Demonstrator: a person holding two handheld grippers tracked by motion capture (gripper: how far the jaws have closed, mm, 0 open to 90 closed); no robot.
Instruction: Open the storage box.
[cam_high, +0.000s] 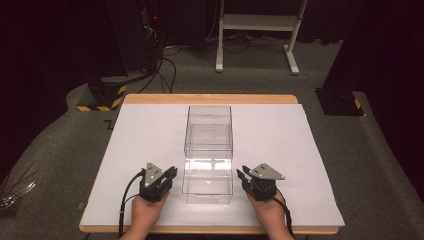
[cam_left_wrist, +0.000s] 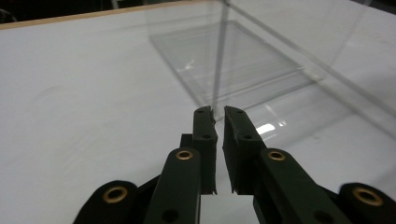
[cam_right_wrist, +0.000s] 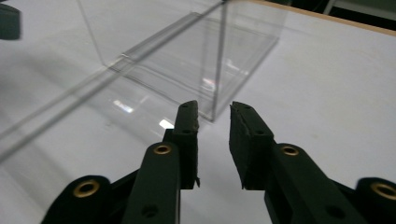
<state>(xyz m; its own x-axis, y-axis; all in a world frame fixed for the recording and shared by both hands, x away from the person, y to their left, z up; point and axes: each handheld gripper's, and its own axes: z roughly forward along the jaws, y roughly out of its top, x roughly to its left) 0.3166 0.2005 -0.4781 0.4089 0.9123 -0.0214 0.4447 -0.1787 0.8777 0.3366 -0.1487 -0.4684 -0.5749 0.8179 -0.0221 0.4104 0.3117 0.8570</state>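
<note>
Your left gripper (cam_high: 167, 176) rests low on the table with its jaws nearly together, a thin slit between them and nothing in it. Your right gripper (cam_high: 243, 176) mirrors it, its jaws a little further apart — a narrow gap, also empty.

Between the two sits the clear box (cam_high: 208, 152), and that is what any coming move turns on, I'd judge: its long axis runs straight away from you, so each gripper faces one long side wall near the box's near end. Both stand just beside it, about equally close and not touching.

In the left gripper view a vertical corner edge (cam_left_wrist: 218, 65) of the box rises just ahead of the jaws.

The box is thin, hard, glossy transparent plastic with sharp corners — likely slippery. The white tabletop (cam_high: 280, 145) is matte and flat, with a wooden edge (cam_high: 210, 98) at the far side.
</note>
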